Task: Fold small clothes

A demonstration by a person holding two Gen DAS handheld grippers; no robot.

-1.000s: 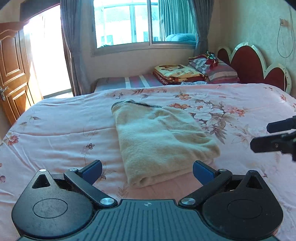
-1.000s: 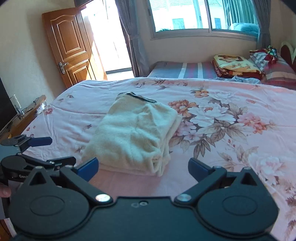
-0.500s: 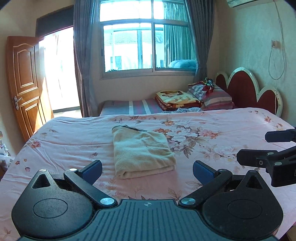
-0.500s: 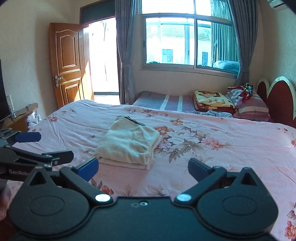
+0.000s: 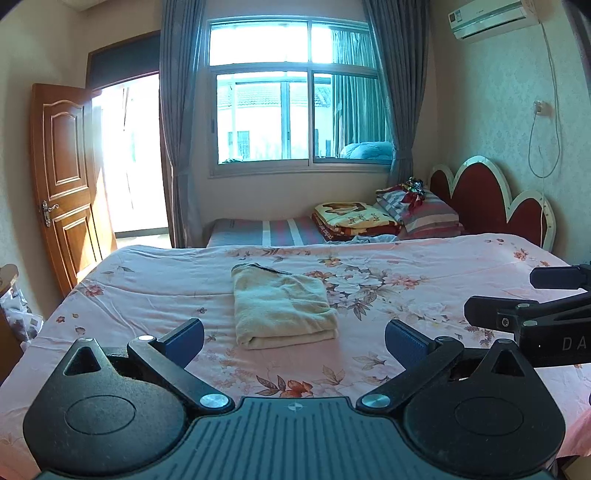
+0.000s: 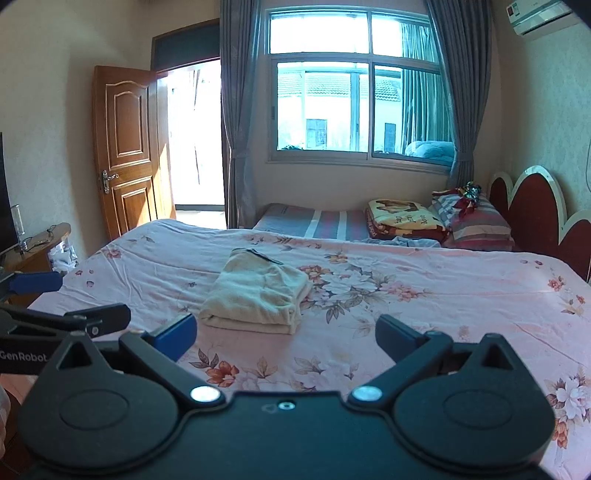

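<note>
Left wrist view gives us a bedroom with a wide bed (image 5: 155, 291) under a pink floral sheet, and the cream folded garment (image 5: 282, 306) lies flat near the middle of it, its dark-trimmed edge turned toward the window (image 5: 295, 114). We note grey curtains (image 5: 179, 122) either side of the glass, an open wooden door (image 5: 64, 177) at the left, a scalloped red headboard (image 5: 484, 199) at the right, and an air conditioner (image 5: 493, 16) high on that wall. Beyond the far edge of the bed sits a lower striped mattress (image 5: 266, 230) carrying a folded yellow blanket (image 5: 351, 218) and striped pillows (image 5: 428, 214). We find the left hand-held gripper (image 5: 293, 338) with its blue-padded fingers spread wide, holding nothing, well short of the garment. The right hand-held gripper (image 6: 286, 334) is likewise spread and empty, also back from the cloth. Bare sheet surrounds the garment on every side, widest to the right toward the headboard. Right wrist view also shows a small wooden stand (image 6: 40, 247) off the bed's left edge.
</note>
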